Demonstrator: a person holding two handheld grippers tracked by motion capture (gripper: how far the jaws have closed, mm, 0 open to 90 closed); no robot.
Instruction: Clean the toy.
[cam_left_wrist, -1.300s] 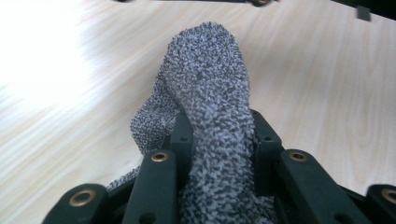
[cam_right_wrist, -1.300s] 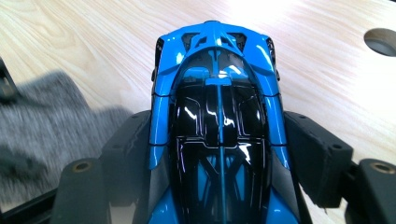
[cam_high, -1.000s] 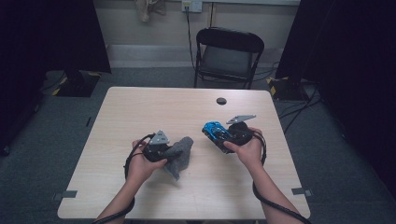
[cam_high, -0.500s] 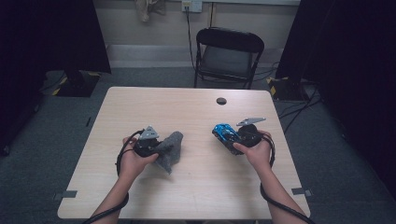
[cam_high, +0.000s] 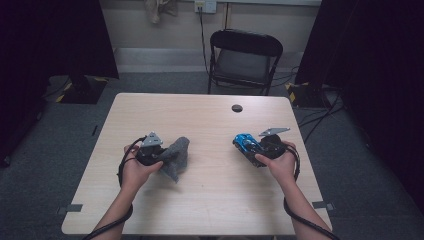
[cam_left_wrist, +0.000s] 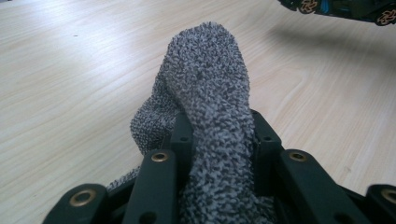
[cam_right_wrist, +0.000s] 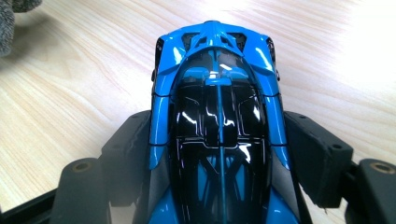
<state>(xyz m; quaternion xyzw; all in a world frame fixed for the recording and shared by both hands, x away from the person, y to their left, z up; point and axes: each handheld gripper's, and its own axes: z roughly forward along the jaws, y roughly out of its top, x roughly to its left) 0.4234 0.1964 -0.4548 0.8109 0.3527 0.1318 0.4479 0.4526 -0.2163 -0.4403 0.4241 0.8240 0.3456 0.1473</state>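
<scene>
Our left gripper has its jaws clamped on the sock, lifted over the surface. Our right gripper squeezes the toy car by its glossy sides; we judge it could slip out there.

The sock is speckled grey, the toy car glossy blue and black, the worktop pale wood-grain.
</scene>
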